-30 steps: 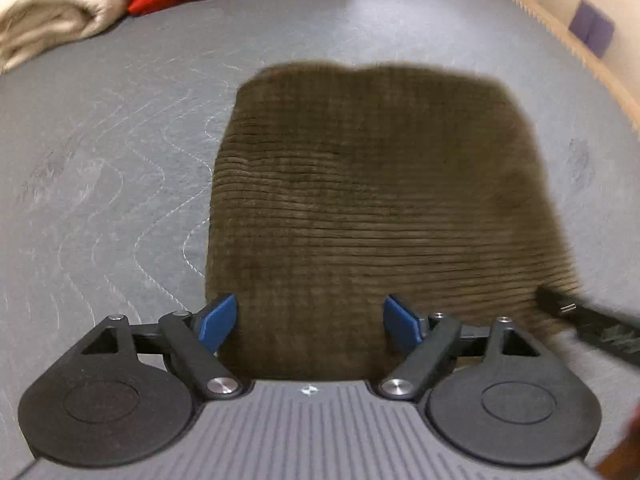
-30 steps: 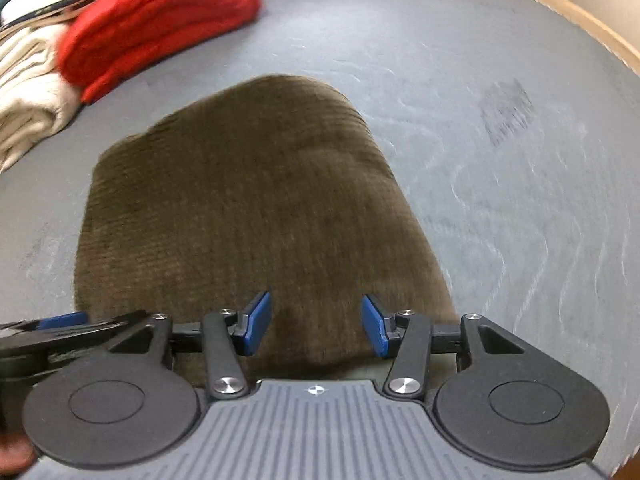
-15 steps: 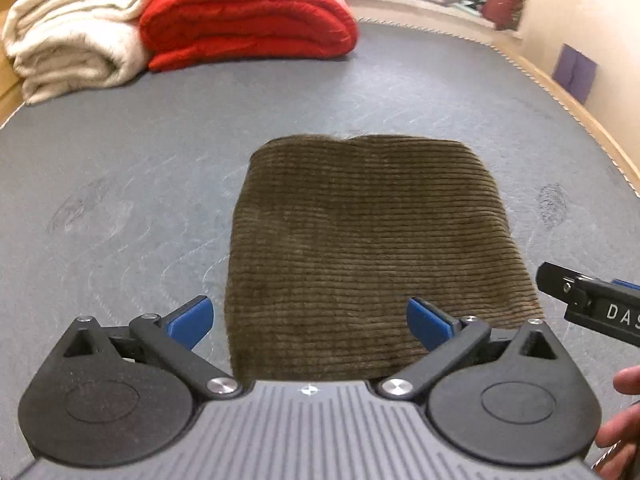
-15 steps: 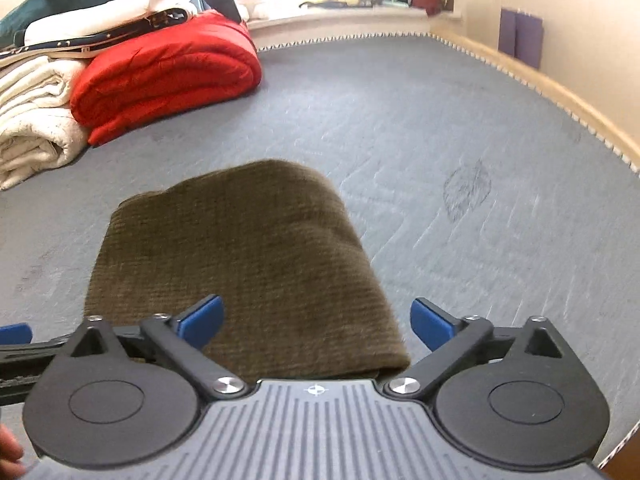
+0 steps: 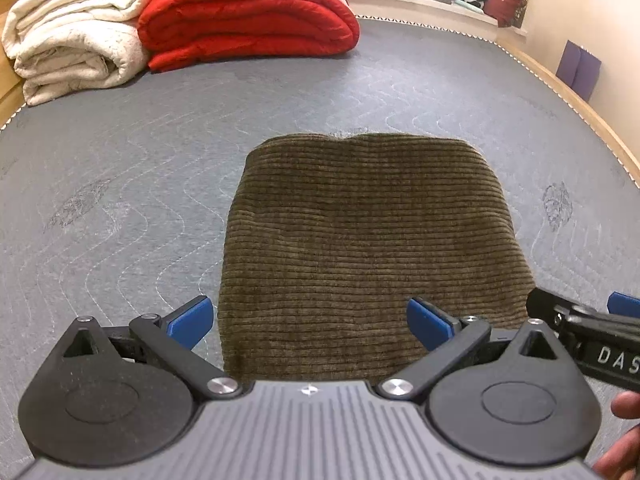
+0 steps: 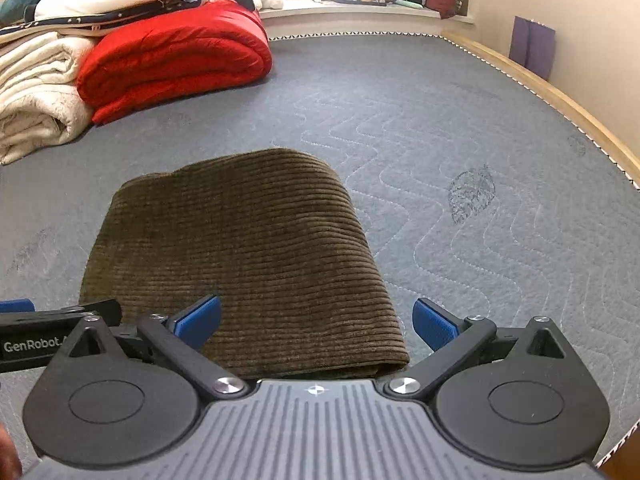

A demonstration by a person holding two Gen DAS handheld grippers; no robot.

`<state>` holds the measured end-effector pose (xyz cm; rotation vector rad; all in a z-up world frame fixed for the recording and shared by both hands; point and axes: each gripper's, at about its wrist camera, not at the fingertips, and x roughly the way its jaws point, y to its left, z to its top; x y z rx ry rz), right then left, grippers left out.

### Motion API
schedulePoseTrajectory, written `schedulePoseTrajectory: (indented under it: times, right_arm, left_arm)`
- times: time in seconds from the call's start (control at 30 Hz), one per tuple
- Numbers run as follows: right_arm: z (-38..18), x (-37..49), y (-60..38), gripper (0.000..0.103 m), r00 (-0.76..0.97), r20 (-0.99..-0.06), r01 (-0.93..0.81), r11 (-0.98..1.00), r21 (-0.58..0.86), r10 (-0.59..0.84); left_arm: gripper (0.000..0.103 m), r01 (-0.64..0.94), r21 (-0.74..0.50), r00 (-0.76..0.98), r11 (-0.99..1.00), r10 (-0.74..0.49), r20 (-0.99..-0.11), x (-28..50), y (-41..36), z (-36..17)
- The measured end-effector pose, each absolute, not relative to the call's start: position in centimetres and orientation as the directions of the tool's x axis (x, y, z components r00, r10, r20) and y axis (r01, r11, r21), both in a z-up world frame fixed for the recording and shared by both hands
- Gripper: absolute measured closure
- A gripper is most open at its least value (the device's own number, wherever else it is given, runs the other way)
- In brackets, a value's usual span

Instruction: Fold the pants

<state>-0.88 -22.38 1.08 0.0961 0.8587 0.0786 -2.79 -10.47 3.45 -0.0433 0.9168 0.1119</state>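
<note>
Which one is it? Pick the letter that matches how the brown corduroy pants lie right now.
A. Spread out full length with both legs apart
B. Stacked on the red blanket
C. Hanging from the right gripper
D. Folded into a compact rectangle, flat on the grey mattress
D: the brown corduroy pants lie folded in a compact rectangle on the grey mattress, with the left gripper and right gripper both open and clear of the cloth.
</note>
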Motion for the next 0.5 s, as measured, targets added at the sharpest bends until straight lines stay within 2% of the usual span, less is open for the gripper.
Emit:
schedulePoseTrajectory:
  times: [0.5]
  right_arm:
    - [0.95, -0.78, -22.11, 0.002, 0.655, -0.747, -0.047, 0.993, 0.112, 0.115]
  left_arm:
    - [0.000, -0.103, 0.016, 0.609, 0.995, 0.076, -0.789, -2.85, -10.37, 3.33]
